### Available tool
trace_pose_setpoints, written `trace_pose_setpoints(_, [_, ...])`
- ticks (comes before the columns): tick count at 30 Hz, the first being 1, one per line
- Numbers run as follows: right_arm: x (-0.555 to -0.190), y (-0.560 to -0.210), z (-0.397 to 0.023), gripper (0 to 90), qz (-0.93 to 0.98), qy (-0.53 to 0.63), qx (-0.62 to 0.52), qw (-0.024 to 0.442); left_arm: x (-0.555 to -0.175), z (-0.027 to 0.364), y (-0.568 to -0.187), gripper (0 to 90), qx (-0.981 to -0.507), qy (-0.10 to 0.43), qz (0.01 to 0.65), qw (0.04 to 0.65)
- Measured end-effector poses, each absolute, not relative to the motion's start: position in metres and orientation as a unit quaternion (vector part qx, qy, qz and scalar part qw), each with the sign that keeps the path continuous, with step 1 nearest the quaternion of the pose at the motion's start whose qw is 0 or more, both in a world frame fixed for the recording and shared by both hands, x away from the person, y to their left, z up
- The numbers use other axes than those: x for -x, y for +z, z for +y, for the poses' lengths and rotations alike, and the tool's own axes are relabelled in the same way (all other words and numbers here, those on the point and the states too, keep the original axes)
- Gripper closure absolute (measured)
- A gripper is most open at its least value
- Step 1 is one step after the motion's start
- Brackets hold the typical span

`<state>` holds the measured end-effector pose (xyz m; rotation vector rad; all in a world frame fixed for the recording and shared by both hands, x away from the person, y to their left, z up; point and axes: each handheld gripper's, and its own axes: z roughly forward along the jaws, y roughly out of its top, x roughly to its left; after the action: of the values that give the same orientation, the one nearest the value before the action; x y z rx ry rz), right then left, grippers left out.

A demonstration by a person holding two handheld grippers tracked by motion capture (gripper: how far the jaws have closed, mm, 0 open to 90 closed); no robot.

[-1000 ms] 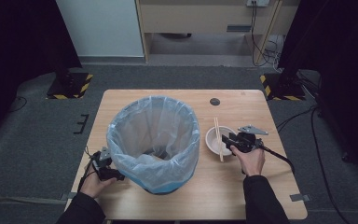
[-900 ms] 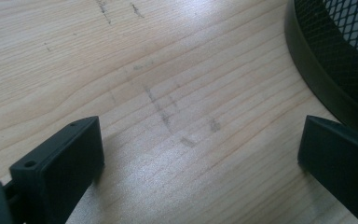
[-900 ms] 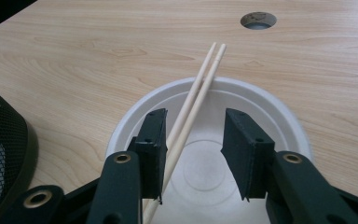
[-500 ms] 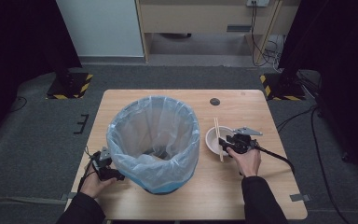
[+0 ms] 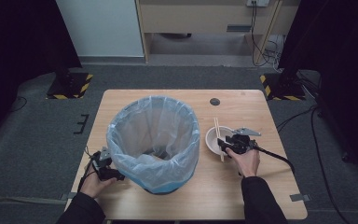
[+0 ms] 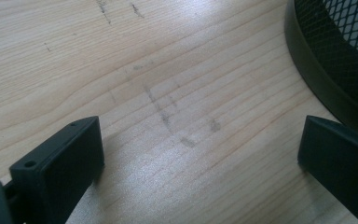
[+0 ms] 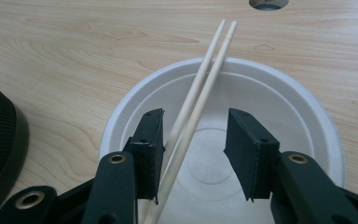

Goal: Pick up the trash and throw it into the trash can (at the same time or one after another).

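1. Pale wooden table (image 5: 251,196) is sitting on grey carpet with dark curtains around it, and I'm working from the near edge with a gripper in each hand.
2. My right gripper (image 7: 193,149) is hanging over the white round paper bowl (image 7: 307,135), with its jaws about half open. They've just been opening, and the pair of thin pale wooden chopsticks (image 7: 209,70) is lying between them. The sticks look right up against one pad and clear of the other, so I'm not counting it as a grip.
3. Those chopsticks are resting across the bowl's rim, and their long axis is running straight away from me, pretty much in line with the jaws. So the jaws are straddling them sideways, which is the bit that matters for any squeeze and lift.
4. From above, the bowl (image 5: 214,138) is sitting just to the right of the black mesh bin lined with a translucent blue bag (image 5: 154,140), so my right hand is clearly the nearer one.
5. My left gripper (image 6: 200,154) is parked low over bare wood beside the bin's black base (image 6: 317,70), jaws wide apart and holding nothing.
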<state>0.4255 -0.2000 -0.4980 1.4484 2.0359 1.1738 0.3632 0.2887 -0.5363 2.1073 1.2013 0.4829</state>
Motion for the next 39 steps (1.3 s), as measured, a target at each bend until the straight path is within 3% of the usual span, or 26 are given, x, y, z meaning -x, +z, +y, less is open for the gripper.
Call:
trace_pose_setpoints(22, [-0.4266,-0.4971,-0.2062,58.2,0.718,0.418,-0.521,0.194,-0.3632,0.2887,-0.5363,0.0,-0.805,0.184,0.459,0.328])
trace_pose_setpoints(39, [-0.4268,-0.4987,-0.2069,69.7,0.728,0.394,-0.529,0.188,-0.3632,0.2887,-0.5363,0.0,-0.805,0.184,0.459,0.328])
